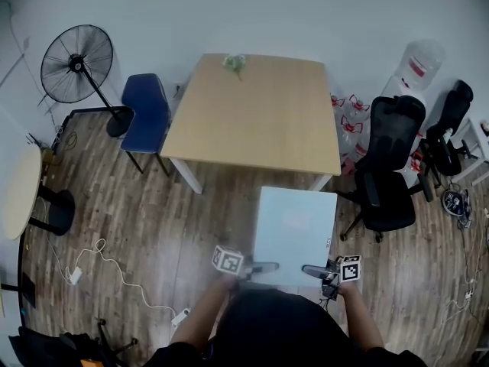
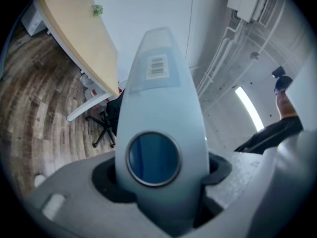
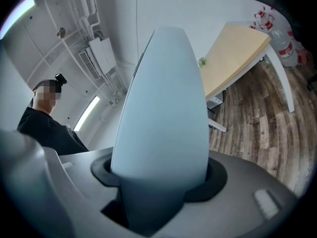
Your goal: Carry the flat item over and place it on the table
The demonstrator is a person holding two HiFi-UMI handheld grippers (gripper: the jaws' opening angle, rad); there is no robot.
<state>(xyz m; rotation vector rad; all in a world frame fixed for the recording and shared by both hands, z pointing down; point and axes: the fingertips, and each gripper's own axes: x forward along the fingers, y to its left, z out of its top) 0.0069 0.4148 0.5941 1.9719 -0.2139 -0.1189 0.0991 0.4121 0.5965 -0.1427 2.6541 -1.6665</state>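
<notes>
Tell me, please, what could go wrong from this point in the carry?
1. The left gripper and right gripper clamp the flat panel only along its near edge, so the far end may sag or slip out.
2. The black office chair stands close beside the path to the table; the panel's right corner could clip it.

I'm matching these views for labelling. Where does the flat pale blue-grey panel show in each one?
Head view: flat pale blue-grey panel, lower centre-right.
Left gripper view: panel fills the centre, between the jaws.
Right gripper view: panel fills the centre, likewise.
Shared landmark: the light wooden rectangular table.
</notes>
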